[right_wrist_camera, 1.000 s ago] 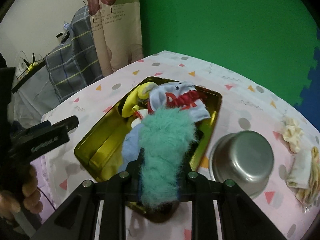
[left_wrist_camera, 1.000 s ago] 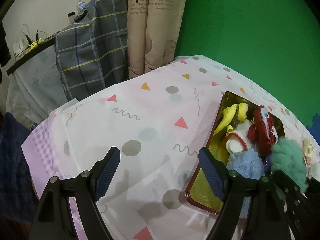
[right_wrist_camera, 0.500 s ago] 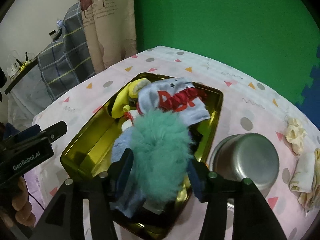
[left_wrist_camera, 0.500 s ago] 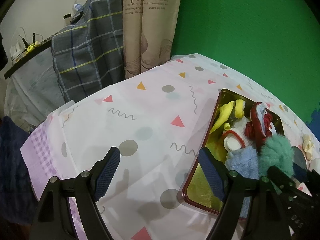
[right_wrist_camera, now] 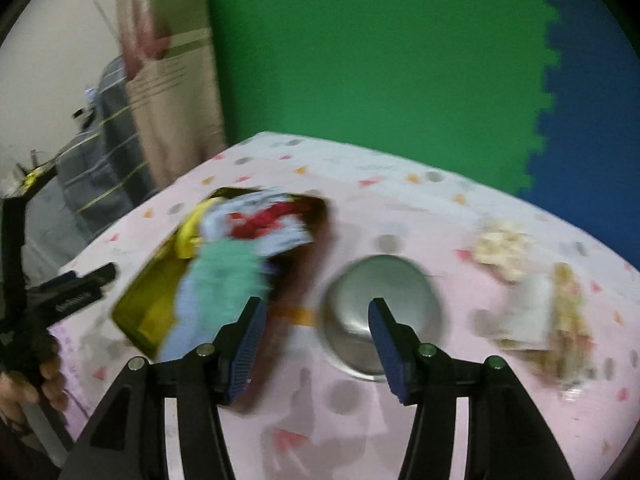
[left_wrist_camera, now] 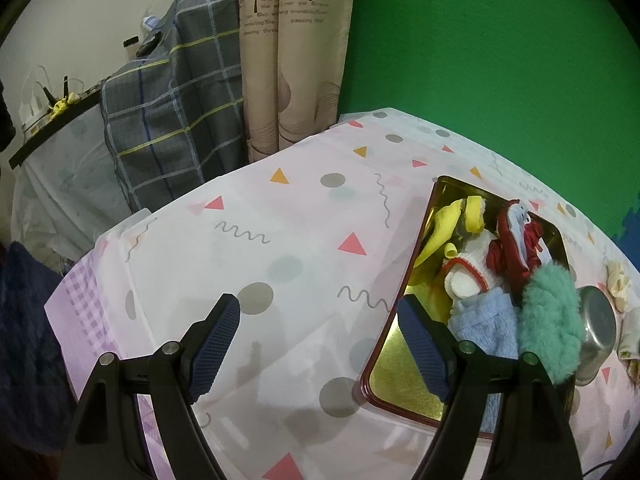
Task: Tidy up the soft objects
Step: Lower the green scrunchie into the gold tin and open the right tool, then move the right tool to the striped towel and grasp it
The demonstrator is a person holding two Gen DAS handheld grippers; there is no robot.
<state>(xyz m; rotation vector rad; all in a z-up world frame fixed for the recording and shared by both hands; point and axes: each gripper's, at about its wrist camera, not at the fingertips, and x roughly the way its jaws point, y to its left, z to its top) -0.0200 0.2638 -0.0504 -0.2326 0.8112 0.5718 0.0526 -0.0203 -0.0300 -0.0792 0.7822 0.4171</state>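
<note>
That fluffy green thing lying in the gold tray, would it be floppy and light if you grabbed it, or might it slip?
The fluffy green thing looks like long soft pile, so it would probably squash and droop. It likely weighs little for its bulk, as it rests high on the blue cloth in the gold tray. Ribbed pads should catch the fuzz, so slipping seems unlikely.

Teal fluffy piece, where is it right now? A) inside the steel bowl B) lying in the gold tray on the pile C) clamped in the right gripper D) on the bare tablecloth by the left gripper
B: the teal fluffy piece lies on the pile at the edge of the gold tray, beside the steel bowl, and the right gripper has open, empty jaws.
</note>
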